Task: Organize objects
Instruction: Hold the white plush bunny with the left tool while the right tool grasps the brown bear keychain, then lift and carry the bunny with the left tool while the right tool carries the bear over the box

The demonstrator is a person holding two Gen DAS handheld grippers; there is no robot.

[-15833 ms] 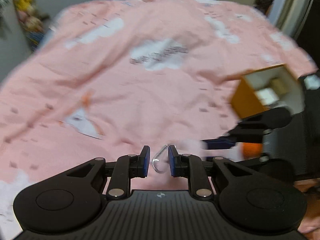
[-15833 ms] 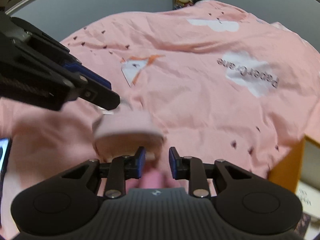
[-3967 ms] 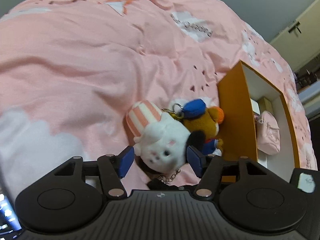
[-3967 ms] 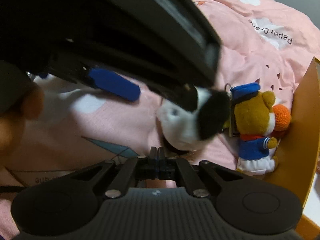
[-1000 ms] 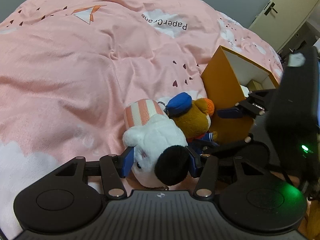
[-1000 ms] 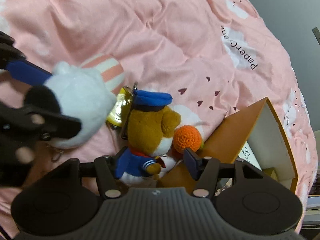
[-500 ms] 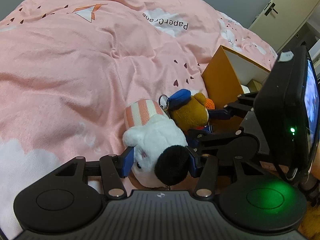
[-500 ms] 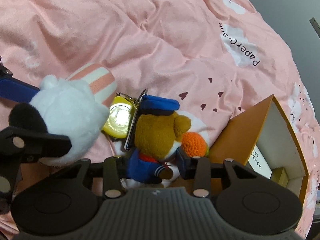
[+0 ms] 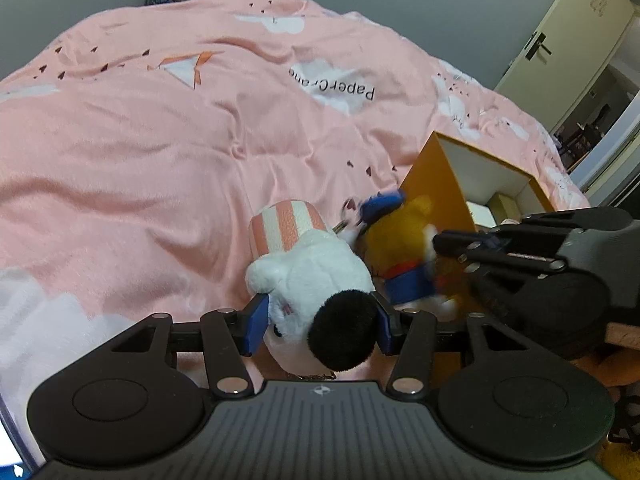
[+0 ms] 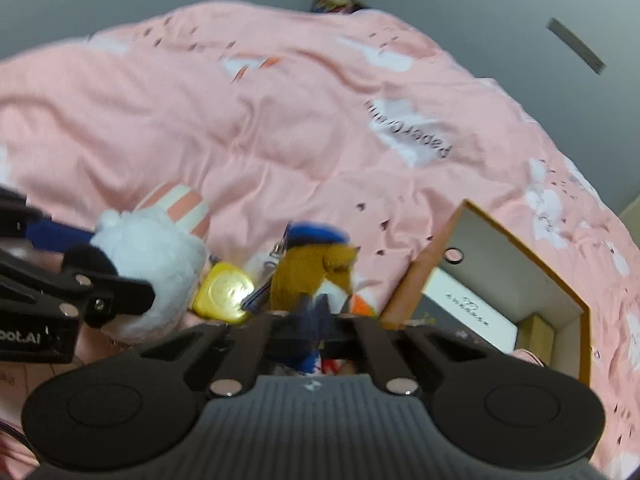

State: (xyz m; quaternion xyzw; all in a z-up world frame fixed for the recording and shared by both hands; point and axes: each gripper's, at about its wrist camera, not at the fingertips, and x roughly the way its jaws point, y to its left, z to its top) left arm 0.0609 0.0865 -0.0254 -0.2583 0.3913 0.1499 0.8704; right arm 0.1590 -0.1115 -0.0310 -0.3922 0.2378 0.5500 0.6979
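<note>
My left gripper (image 9: 320,328) is shut on a white plush (image 9: 312,276) with a black ear and a pink-striped part (image 9: 286,226), low over the pink bedspread. Just right of it, a brown bear plush (image 9: 394,240) in a blue cap and blue outfit hangs blurred. My right gripper (image 10: 316,318) is shut on that bear plush (image 10: 314,268), pinching its blue outfit. A yellow disc (image 10: 224,292) on a key ring dangles between the two plushes. An open orange box (image 10: 416,284) stands right of the bear. The right gripper (image 9: 448,248) also shows in the left wrist view.
The orange box (image 9: 434,196) has a white inside holding a white carton (image 10: 468,304) and other small items. The pink bedspread (image 9: 160,140) with cloud prints stretches away behind. A door (image 9: 560,36) and grey wall lie beyond the bed.
The right gripper's jaws have come together on the bear plush, and the bear has risen off the bedspread, with the view rolling. The left gripper has stayed still on the white plush.
</note>
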